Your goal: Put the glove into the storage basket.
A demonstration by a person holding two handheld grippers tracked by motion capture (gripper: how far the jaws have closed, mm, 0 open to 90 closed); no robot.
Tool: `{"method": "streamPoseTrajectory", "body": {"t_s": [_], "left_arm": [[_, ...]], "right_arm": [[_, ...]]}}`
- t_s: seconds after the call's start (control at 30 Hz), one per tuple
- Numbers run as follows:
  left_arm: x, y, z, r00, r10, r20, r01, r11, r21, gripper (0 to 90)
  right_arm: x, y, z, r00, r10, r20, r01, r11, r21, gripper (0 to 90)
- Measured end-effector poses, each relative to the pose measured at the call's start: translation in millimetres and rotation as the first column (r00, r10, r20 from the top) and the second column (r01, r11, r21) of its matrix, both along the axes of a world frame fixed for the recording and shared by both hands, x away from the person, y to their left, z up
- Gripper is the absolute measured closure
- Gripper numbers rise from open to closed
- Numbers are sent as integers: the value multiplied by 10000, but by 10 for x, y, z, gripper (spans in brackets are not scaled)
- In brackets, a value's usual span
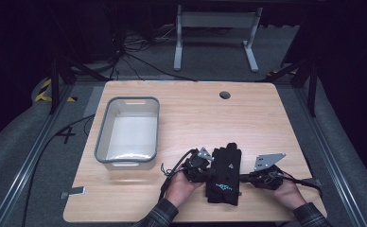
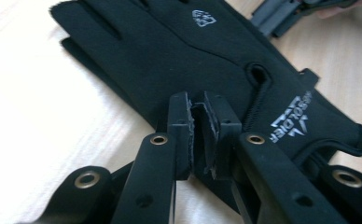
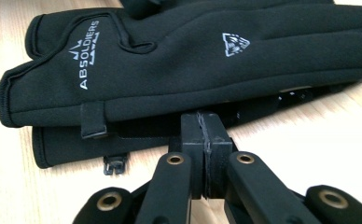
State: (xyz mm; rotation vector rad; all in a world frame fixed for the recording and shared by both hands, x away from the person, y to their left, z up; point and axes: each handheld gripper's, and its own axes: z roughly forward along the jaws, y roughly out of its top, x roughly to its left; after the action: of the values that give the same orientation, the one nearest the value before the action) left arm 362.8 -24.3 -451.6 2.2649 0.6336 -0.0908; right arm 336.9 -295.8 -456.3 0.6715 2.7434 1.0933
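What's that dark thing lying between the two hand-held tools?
A pair of black gloves, stacked flat on the wooden table. In the high view they lie between the left tool and the right tool.

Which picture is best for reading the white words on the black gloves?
The right gripper view: the lettering on the gloves reads ABSOLDIERS, sharp and complete. The left gripper view shows it slanted and partly cut off. The high view shows only tiny bluish marks.
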Motion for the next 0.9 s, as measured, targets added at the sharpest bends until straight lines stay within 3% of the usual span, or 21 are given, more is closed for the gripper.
{"method": "streamPoseTrajectory", "body": {"t_s": [0.33,0.6,0.87,0.9], "left_arm": [[160,76,5,9989,409,210,-412,9991,113,812],[316,24,25,9975,513,480,-524,9984,230,812],[328,58,57,9974,522,490,-525,9986,49,770],[329,64,66,9973,514,526,-517,9987,39,744]], "right_arm": [[-16,126,-39,9990,418,-182,-411,9984,380,900],[-86,334,-39,9954,960,18,-960,9952,178,900],[-135,206,21,9984,502,257,-509,9983,289,898],[-149,149,36,9989,280,363,-290,9992,270,848]]}}
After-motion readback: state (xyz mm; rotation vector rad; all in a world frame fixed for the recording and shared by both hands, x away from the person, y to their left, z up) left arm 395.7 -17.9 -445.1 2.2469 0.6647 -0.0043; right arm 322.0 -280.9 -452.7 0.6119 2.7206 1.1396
